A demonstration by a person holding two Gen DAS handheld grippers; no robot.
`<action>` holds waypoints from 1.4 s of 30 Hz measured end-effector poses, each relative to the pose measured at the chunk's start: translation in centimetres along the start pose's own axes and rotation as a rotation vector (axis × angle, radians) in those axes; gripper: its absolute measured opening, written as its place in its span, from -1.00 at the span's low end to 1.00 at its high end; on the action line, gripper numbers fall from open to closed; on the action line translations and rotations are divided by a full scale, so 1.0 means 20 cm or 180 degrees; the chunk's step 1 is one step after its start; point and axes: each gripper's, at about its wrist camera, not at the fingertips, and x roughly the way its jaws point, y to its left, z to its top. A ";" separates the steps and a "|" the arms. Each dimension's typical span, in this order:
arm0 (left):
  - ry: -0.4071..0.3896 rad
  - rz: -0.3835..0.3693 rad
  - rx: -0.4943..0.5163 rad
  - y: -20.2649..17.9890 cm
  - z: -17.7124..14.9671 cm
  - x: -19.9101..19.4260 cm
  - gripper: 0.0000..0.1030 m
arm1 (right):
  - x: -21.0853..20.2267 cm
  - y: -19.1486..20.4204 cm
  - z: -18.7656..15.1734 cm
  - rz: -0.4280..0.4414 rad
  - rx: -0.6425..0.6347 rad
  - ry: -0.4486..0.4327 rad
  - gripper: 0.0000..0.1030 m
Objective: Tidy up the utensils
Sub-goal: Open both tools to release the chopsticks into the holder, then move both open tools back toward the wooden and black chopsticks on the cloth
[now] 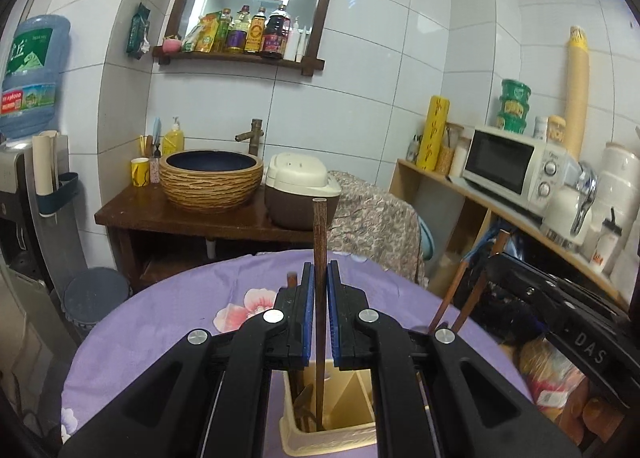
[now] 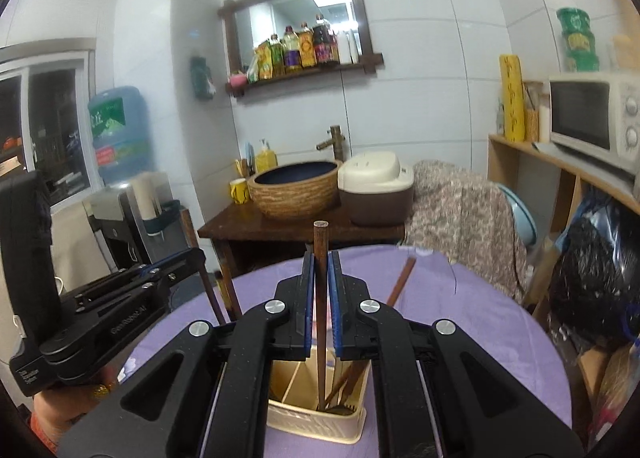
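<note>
Ahead of the tool is a white tiled wall (image 1: 360, 105) with a wooden mirror shelf (image 1: 256, 13); a dark washstand (image 1: 192, 217) stands below.

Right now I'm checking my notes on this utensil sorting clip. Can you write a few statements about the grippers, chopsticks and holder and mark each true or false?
1. The left gripper is shut on a dark wooden chopstick. True.
2. The right gripper is open and empty. False: it is shut on a chopstick too.
3. The beige utensil holder stands on a purple floral tablecloth. True.
4. The holder has no divider. False: a partition splits it into compartments.
5. Both held chopsticks stand roughly upright, lower ends inside the holder. True.
</note>
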 end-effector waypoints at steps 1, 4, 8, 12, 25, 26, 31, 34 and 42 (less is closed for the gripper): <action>0.0000 0.0018 0.0053 0.00 -0.01 0.00 -0.85 | 0.02 -0.01 -0.03 0.0010 0.0021 0.0040 -0.85; 0.0060 0.0023 0.0125 -0.01 -0.06 0.03 -0.85 | 0.05 -0.03 -0.07 0.0003 0.0071 0.0077 -0.85; 0.0164 0.0027 0.0075 0.02 -0.09 0.06 -0.85 | 0.07 -0.05 -0.09 -0.0005 0.0111 0.0104 -0.85; 0.0193 0.0011 0.0061 0.03 -0.10 0.06 -0.84 | 0.06 -0.06 -0.11 0.0028 0.0186 0.0058 -0.80; -0.0117 -0.0002 0.0172 0.02 -0.27 -0.29 0.37 | -0.19 -0.04 -0.30 -0.0193 -0.0038 -0.0082 0.32; -0.0106 -0.0005 0.0176 0.02 -0.29 -0.31 0.45 | -0.21 -0.04 -0.31 -0.0200 -0.0029 -0.0066 0.37; 0.0032 0.0004 0.0195 0.04 -0.45 -0.39 0.65 | -0.34 -0.04 -0.46 -0.0336 -0.0066 0.0066 0.58; 0.0120 0.0065 0.0263 0.04 -0.55 -0.42 0.74 | -0.37 -0.04 -0.55 -0.0406 -0.0076 0.0225 0.72; 0.0377 0.0029 0.0053 0.11 -0.81 -0.48 0.87 | -0.46 -0.07 -0.90 -0.0660 0.0061 0.0569 0.87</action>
